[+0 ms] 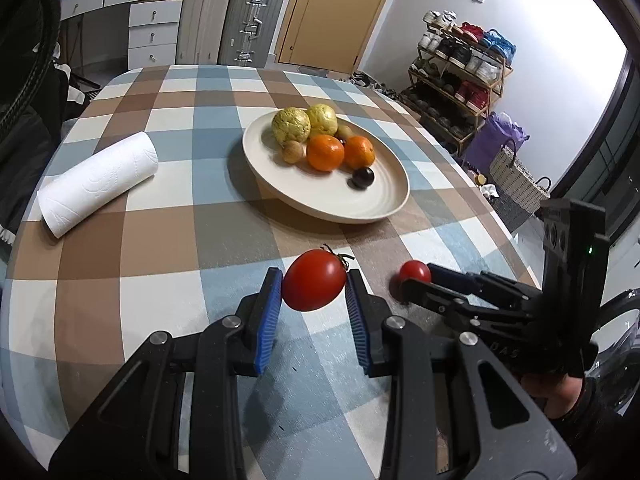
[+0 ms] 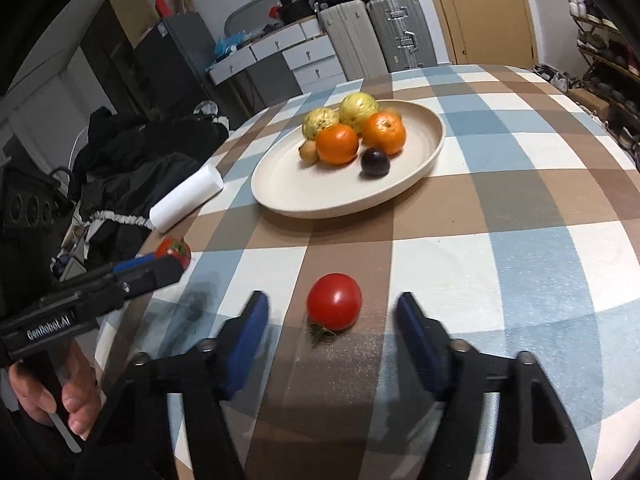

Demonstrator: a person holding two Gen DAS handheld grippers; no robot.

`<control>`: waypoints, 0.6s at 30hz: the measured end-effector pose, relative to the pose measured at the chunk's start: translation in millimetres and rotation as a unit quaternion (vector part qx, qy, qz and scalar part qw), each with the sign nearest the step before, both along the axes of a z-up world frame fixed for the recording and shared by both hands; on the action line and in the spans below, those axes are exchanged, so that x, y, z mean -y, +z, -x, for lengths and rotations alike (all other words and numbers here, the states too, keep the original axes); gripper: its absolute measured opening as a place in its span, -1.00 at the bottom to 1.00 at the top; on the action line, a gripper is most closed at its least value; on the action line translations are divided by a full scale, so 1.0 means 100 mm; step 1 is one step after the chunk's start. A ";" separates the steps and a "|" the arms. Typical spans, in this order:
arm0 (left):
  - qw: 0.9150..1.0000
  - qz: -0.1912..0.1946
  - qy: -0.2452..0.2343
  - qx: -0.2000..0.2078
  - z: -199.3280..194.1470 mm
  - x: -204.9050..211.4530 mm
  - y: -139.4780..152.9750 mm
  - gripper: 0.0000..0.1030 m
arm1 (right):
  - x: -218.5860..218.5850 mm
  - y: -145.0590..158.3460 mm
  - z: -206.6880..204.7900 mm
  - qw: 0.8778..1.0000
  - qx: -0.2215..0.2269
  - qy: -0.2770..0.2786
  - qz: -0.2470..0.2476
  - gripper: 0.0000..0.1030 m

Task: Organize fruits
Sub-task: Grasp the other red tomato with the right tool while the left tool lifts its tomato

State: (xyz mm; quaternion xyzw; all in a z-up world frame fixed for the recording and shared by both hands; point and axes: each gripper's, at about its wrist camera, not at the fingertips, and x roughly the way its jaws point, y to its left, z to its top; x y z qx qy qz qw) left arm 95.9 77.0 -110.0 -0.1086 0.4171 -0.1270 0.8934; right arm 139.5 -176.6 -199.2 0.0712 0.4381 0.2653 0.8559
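My left gripper (image 1: 314, 286) is shut on a red tomato (image 1: 314, 285) and holds it just above the checked tablecloth; it also shows in the right wrist view (image 2: 170, 258). My right gripper (image 2: 332, 312) is open, its blue pads either side of a second red tomato (image 2: 334, 306) lying on the cloth; this tomato shows in the left wrist view (image 1: 415, 271). A cream plate (image 1: 376, 204) farther back holds two oranges (image 1: 325, 153), two yellow-green fruits (image 1: 291, 125), a dark plum (image 1: 363, 177) and small brown fruits.
A white paper towel roll (image 1: 96, 184) lies on the table's left side. Dark clothes (image 2: 132, 160) are heaped beyond the table's left edge. Suitcases, drawers, a door and a shoe rack (image 1: 460, 80) stand behind the table.
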 end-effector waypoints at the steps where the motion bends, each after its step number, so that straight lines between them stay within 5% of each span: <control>1: 1.000 0.001 0.000 0.001 -0.02 -0.01 0.00 -0.43 | -0.02 0.00 -0.01 1.000 0.001 0.000 0.008 0.00; 5: 1.000 -0.003 0.001 0.003 -0.10 0.01 0.03 -0.43 | -0.06 -0.02 -0.02 1.000 0.004 0.001 0.030 -0.38; 18: 1.000 -0.003 0.006 0.008 -0.61 0.04 0.14 -0.43 | 0.14 0.14 -0.10 0.999 0.030 -0.003 -0.015 -0.41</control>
